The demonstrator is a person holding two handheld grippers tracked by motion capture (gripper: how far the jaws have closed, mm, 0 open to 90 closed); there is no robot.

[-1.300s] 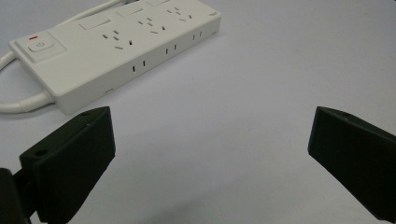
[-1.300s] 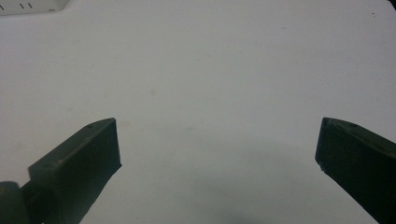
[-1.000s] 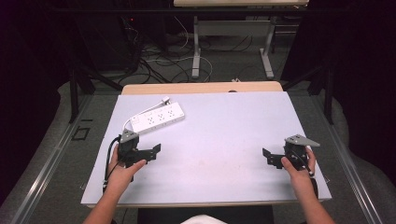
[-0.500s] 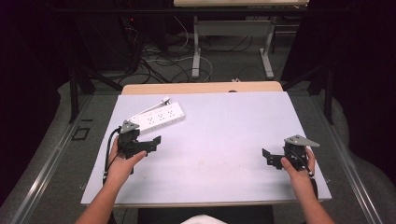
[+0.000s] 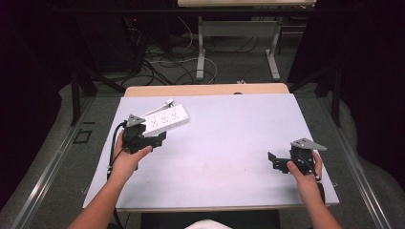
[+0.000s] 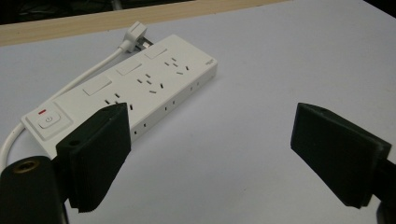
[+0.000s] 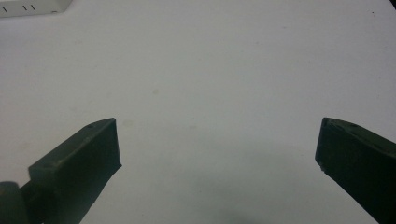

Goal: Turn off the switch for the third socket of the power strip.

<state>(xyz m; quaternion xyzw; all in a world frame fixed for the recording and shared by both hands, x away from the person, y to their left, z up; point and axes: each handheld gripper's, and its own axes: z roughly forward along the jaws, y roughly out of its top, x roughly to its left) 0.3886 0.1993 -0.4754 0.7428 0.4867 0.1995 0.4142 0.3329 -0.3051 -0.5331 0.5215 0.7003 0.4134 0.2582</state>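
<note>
A white power strip lies at the table's far left, its cord and plug resting beside it. My left gripper hovers just in front of the strip, raised off the table and open. Its jaws have just been closing a little, with nothing between them. In the left gripper view the strip sits ahead and to the left of the left gripper, partly behind the left jaw. My right gripper rests open near the front right of the table, and in the right gripper view bare table lies under the open right gripper.
The white table top ends in a wooden strip along its far edge. Beyond it are cables and desk legs on a dark floor. A corner of the power strip shows at the right gripper view's top left.
My left gripper has risen and moved forward, nearer to the power strip. The right gripper has stayed where it was.
</note>
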